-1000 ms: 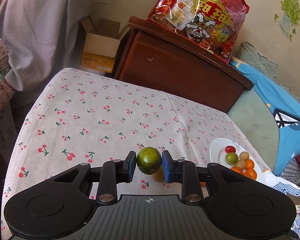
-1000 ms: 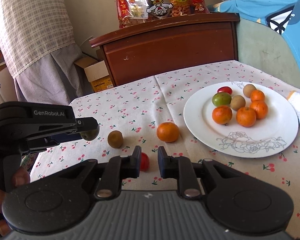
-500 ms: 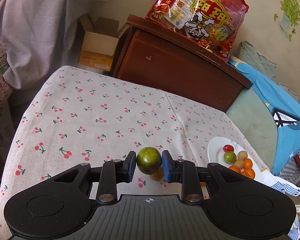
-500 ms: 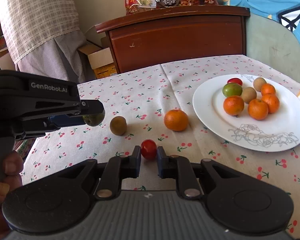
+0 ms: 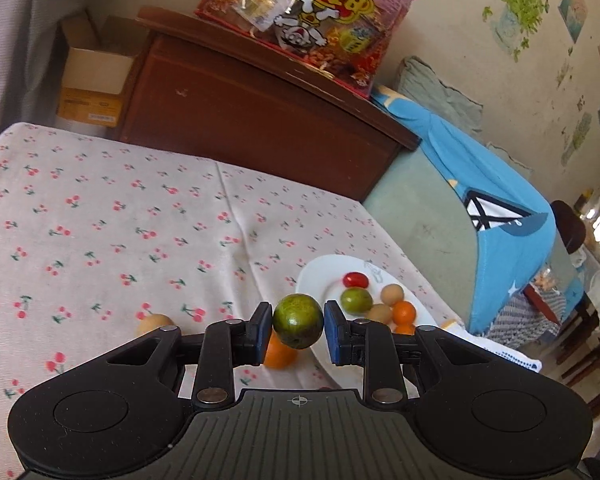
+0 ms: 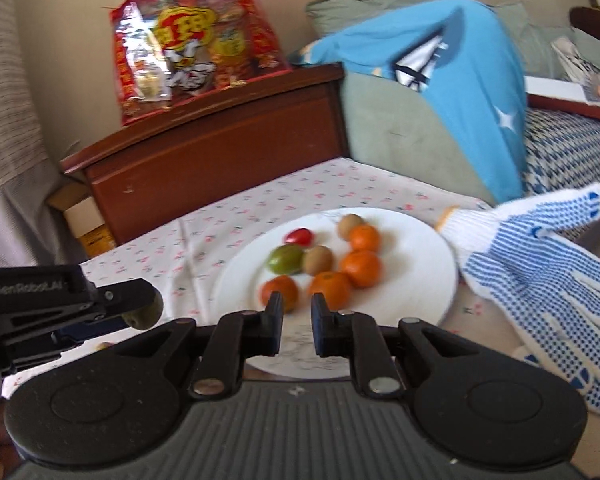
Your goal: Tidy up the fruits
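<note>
My left gripper is shut on a round green fruit and holds it above the cherry-print tablecloth, just left of the white plate. The plate holds several fruits: oranges, a green fruit, a red tomato and brown kiwis. My right gripper is open and empty, its fingers over the plate's near edge. The left gripper shows in the right wrist view with the green fruit. An orange and a brown fruit lie on the cloth below the left gripper.
A dotted white work glove lies right of the plate. A dark wooden cabinet with a red snack bag stands behind the table. A blue garment drapes over green cushions at the right. A cardboard box sits at the back left.
The right wrist view has swung right from the loose fruits on the cloth to the plate; the small red tomato between its fingers is gone from view. The left gripper carried the green fruit towards the plate.
</note>
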Motion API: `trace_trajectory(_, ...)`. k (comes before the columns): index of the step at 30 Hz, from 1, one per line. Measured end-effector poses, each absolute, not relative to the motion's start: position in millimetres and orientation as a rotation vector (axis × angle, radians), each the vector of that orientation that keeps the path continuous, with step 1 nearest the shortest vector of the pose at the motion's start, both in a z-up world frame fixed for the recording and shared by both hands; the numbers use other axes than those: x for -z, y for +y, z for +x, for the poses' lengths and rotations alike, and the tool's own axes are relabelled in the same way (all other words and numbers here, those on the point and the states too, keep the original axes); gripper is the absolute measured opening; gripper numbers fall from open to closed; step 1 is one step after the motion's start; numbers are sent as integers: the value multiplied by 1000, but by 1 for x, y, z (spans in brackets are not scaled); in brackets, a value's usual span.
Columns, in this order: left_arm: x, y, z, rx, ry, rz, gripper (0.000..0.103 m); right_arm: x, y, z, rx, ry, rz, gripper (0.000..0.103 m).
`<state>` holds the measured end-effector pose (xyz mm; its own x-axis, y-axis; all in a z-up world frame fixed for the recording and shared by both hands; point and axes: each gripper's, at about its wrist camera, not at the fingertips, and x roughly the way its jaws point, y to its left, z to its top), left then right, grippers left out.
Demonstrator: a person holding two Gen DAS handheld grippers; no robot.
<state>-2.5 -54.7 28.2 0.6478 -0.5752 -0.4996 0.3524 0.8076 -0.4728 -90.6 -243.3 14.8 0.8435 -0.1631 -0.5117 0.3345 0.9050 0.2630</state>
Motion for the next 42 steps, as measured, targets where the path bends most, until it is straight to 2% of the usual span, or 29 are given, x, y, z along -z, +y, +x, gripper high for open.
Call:
trace_trajectory(6,-21,-66,-3,553,701,-341,26,-9,-247,-94,212,535,418,19)
trace_trajectory(20,-24,-53,4,488,688,-347,26,5,-199,-83,-4,627,305,21)
trace_trajectory(30,-24,-58,4,492,686,-325,26,-4,-199,-91,64,576,248,14)
trace_trajectory(32,-25,-60,3,496,682,-319,26,-10,-204,-96,89,548,252,8)
trace_trajectory(38,-21,-69,3,524,701,-313,26,-14,-223,-97,196,529,242,8)
trace_trajectory(42,-19,-74,1,535,702,-305,26,-10,-236,-99,157,546,369,12)
